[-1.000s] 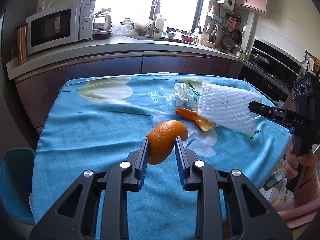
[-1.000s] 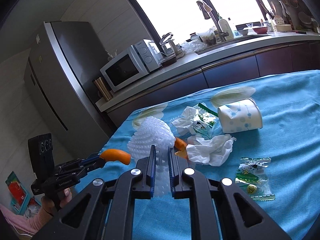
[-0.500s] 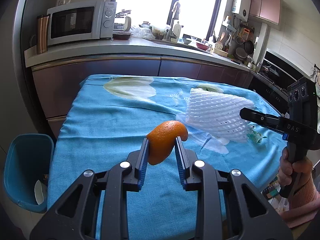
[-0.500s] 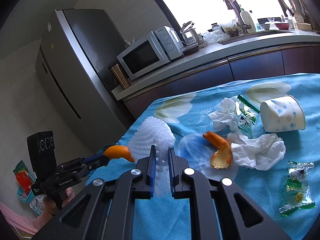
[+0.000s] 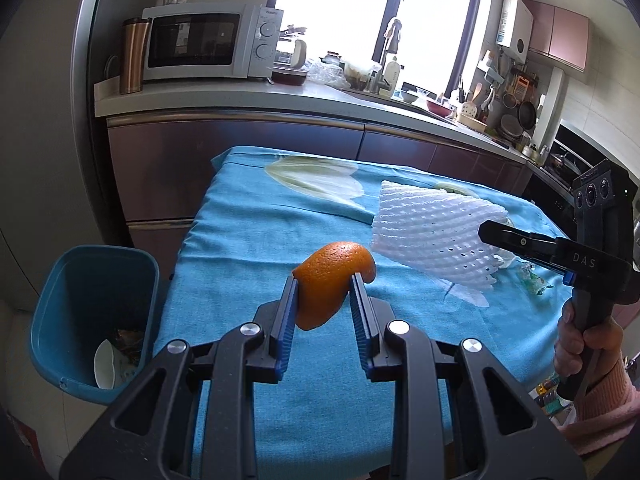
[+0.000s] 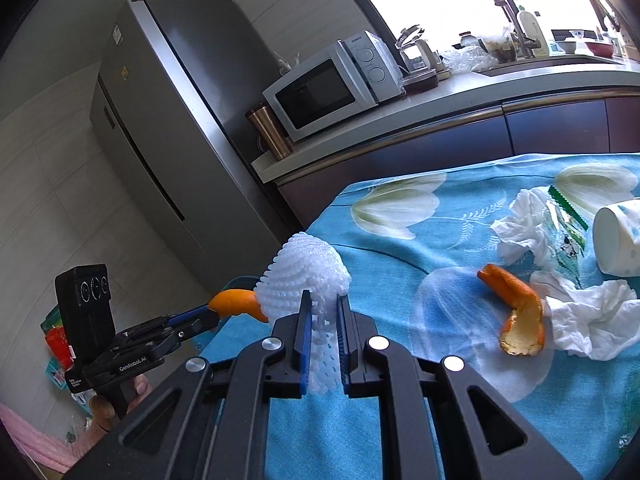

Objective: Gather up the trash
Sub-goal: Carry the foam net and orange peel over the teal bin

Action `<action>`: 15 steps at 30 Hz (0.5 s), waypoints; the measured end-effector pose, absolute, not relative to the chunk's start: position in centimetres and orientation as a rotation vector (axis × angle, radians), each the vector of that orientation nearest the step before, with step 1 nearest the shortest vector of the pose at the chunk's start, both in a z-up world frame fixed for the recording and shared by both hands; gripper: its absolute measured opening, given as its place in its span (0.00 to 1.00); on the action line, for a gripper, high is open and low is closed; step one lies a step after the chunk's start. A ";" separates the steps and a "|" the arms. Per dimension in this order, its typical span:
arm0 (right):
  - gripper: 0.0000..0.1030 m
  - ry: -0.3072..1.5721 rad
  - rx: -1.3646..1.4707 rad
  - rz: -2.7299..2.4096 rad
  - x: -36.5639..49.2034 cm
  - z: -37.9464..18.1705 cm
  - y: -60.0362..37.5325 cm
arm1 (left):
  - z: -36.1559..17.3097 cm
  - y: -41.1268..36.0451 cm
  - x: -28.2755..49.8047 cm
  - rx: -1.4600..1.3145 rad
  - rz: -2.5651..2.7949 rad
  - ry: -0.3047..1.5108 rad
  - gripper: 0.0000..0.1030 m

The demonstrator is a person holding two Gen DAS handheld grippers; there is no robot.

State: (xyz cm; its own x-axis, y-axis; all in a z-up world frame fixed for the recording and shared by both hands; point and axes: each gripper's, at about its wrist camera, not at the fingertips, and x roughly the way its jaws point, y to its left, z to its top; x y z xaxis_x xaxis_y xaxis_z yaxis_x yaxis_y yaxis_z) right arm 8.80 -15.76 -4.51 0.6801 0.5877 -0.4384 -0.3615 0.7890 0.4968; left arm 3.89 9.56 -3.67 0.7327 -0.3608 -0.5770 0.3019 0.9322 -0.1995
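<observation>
So I've got my left tool (image 5: pixel 323 312) pinching a curved piece of orange peel (image 5: pixel 330 280) between its 2 blue pads, held up above the near-left part of the table (image 5: pixel 248 232) with the blue flowered cloth. My right tool (image 6: pixel 323 332) is clamped on a white foam fruit net (image 6: pixel 306 276), the net sticking out past the fingertips and fanning open. In the left view that net (image 5: pixel 434 232) hangs over the right side of the table, just beyond the peel I'm holding, and from the right camera the peel (image 6: pixel 236 304) sits right next to the net, close to the table's left edge. The blue trash bin (image 5: pixel 80 280) is on the floor just off the table's left side, below and left of my left tool, with a bit of white and brownish stuff already in the bottom. On the table there's a 2nd orange peel (image 6: pixel 518 312) lying curled up, touching a crumpled white tissue (image 6: pixel 588 324) on its right. Further back there's another crumpled tissue (image 6: pixel 524 228), a green-edged snack wrapper (image 6: pixel 568 232) beside it, and a white paper cup (image 6: pixel 616 240) tipped on its side at the right edge of view.
</observation>
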 end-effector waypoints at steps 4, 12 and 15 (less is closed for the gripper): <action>0.10 0.628 0.378 0.586 9.6 -4.4 -14.3 | -3.6 11.1 3.6 -0.110 -0.330 0.648 0.26; 0.10 0.641 0.353 0.657 10.8 -4.1 -11.3 | -3.3 14.6 3.1 -0.148 -0.245 0.631 0.26; 0.10 0.648 0.341 0.680 11.3 -4.0 -10.0 | -3.4 16.1 2.9 -0.164 -0.209 0.629 0.26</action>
State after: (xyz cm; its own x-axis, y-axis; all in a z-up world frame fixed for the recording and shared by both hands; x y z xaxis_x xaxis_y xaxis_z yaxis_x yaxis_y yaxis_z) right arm 11.29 -9.99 -4.01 0.5943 0.6739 -0.4389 -0.4706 0.7339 0.4897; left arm 2.88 16.15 -3.40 0.7887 -0.2427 -0.5648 0.1436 0.9661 -0.2147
